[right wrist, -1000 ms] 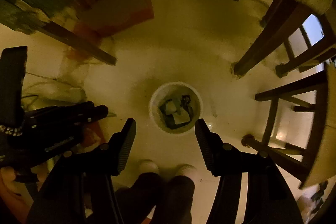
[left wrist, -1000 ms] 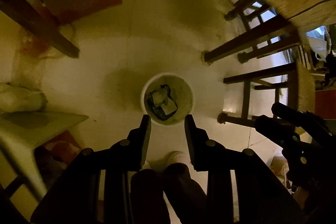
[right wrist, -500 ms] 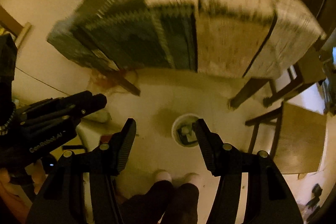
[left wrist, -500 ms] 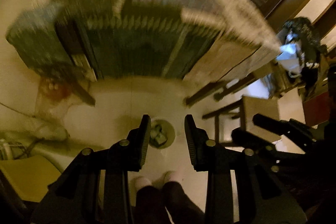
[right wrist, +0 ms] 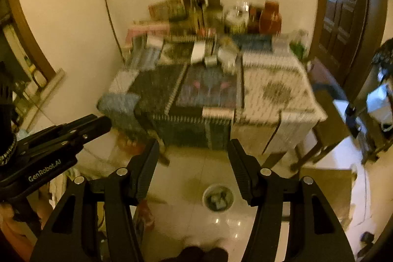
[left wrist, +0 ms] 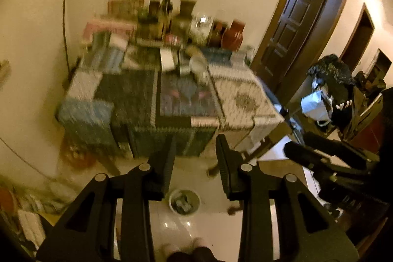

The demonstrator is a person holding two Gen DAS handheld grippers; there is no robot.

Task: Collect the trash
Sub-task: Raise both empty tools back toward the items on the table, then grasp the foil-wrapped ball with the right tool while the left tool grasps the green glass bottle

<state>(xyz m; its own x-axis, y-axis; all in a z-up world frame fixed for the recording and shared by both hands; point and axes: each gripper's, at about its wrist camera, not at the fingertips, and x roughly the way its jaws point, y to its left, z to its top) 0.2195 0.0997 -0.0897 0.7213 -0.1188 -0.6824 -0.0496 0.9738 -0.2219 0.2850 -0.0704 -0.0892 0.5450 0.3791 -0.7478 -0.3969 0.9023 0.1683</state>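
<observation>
A small white trash bin [left wrist: 184, 201] with crumpled trash inside stands on the pale floor far below; it also shows in the right wrist view [right wrist: 217, 198]. My left gripper [left wrist: 195, 141] is open and empty, held high and facing a table [left wrist: 245, 100] under a patterned cloth. My right gripper [right wrist: 193, 146] is open and empty, facing the same table [right wrist: 275, 92]. Blurred pale items [right wrist: 211, 55] lie at mid-table. The right gripper also appears at the left view's right edge [left wrist: 326, 154], and the left gripper at the right view's left edge [right wrist: 61, 136].
Bottles, jars and boxes [left wrist: 172, 21] crowd the table's back against the wall. A dark wooden door [left wrist: 294, 23] stands at the right. Chairs [right wrist: 326, 136] stand right of the table. A dark bag pile [left wrist: 329, 80] sits at far right. My feet [right wrist: 203, 253] are below.
Both grippers have risen and tilted up from over the bin, so the table top and room now fill the views. The bin looks smaller and lower. Both stay open.
</observation>
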